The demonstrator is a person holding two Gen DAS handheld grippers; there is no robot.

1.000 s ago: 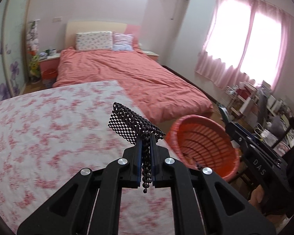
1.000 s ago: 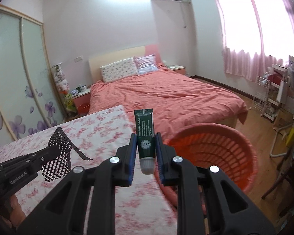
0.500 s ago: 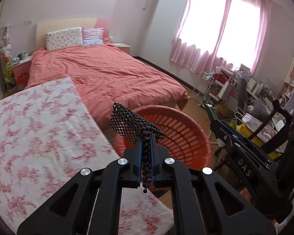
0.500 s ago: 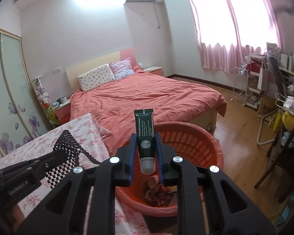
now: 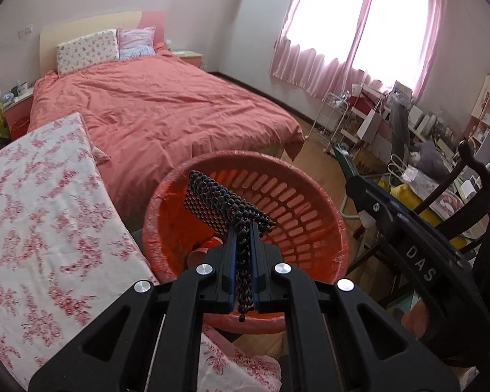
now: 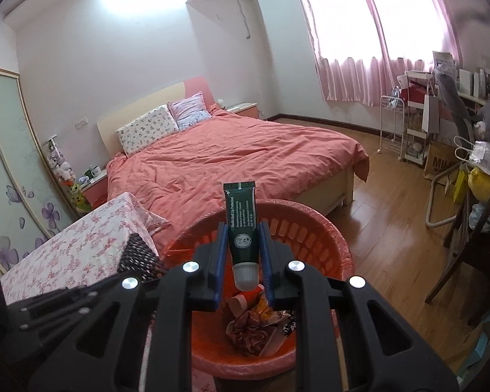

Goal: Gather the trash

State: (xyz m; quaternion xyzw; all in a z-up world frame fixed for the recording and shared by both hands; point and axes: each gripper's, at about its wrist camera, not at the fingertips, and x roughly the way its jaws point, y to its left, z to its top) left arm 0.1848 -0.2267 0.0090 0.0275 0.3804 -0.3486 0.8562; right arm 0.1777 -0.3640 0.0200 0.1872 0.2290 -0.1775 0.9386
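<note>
Both grippers angled down over basket (image 6: pixel 336 248), gripping trash

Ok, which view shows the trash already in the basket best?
The right wrist view: it looks down into the basket at crumpled wrappers on the bottom. In the left wrist view the gripper and its black mesh piece hide nearly all of them.

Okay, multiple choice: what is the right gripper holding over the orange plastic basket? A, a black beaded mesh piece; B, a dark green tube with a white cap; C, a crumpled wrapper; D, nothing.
B: the right gripper is clamped on the dark green tube with a white cap, above the orange plastic basket.
</note>
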